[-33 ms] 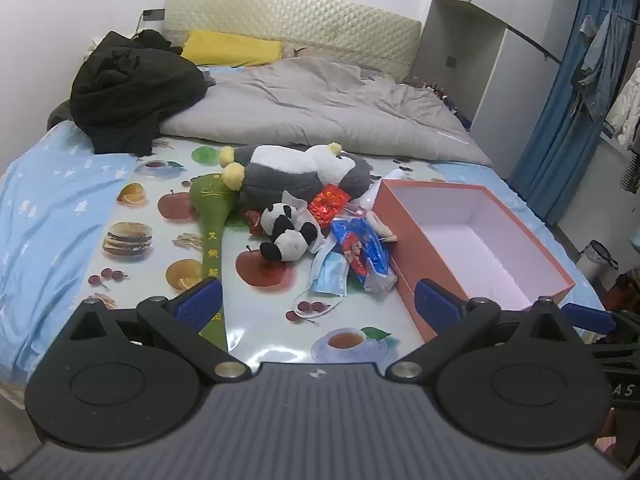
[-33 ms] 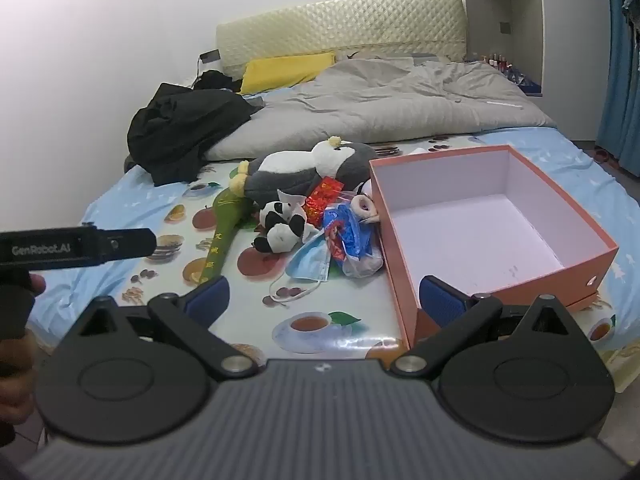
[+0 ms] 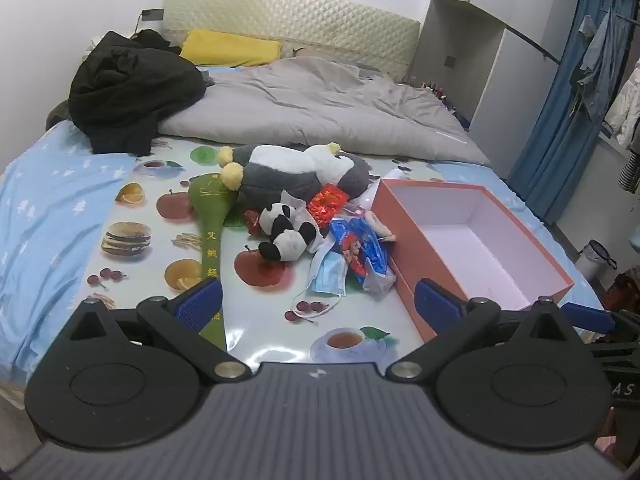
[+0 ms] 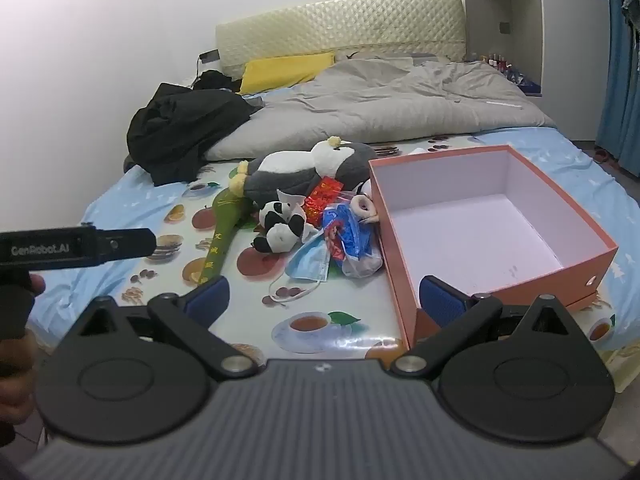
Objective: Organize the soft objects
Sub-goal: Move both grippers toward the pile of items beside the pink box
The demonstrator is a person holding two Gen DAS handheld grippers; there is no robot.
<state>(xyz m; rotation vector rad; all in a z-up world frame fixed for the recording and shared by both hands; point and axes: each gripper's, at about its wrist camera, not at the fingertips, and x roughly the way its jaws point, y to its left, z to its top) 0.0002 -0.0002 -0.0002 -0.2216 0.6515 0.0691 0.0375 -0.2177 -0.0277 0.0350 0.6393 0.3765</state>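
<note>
A soft heap lies mid-bed on a fruit-print mat (image 3: 132,284): a big grey-and-white plush (image 3: 296,172) (image 4: 304,170), a small panda plush (image 3: 286,232) (image 4: 280,226), a long green plush stick (image 3: 210,220), a blue face mask (image 3: 330,268) (image 4: 310,262), a red packet (image 3: 328,202) and a blue printed bag (image 3: 362,252). Right of the heap stands an open orange box (image 3: 404,264) (image 4: 394,248), white inside and empty. My left gripper (image 3: 316,302) and right gripper (image 4: 324,297) hover at the bed's near edge, both open and holding nothing.
Black clothes (image 3: 132,88), a grey duvet (image 3: 320,112) and a yellow pillow (image 3: 230,48) fill the far half of the bed. Blue curtains (image 3: 560,128) and a small bin (image 3: 596,260) are to the right. A hand (image 4: 16,340) holds the left gripper's handle.
</note>
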